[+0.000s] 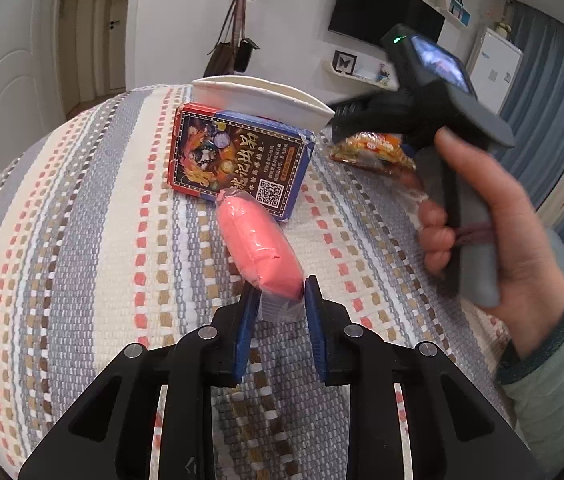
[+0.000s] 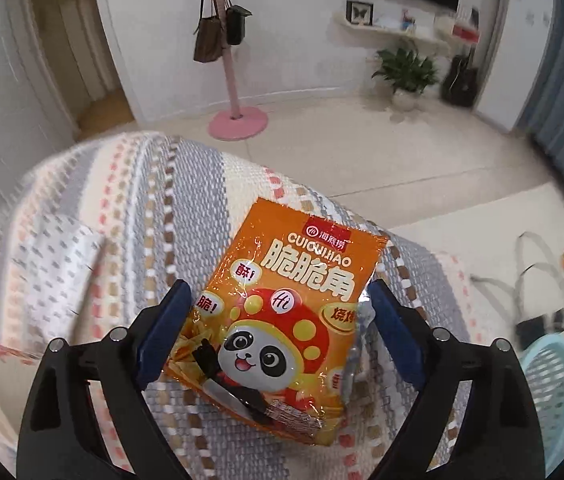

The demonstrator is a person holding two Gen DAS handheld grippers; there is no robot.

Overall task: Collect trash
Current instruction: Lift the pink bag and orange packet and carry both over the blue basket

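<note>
Left hand-held gripper (image 1: 282, 300) pinches the pink packet (image 1: 260, 248) by its clear end seal; soft, light. Right hand-held gripper (image 2: 278, 324) spread around the orange snack bag (image 2: 282, 308), not clamped; crinkly, slippery, so grip the sides.

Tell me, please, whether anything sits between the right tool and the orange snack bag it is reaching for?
Nothing visible does. The orange snack bag already lies between the fingers of the right tool on the striped cloth, with no other item in the gap. Whether the pads touch the bag cannot be told.

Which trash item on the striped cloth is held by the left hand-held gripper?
The pink plastic-wrapped packet, pinched at its near end; the dark printed card box and white paper bowl lie untouched behind it.
</note>
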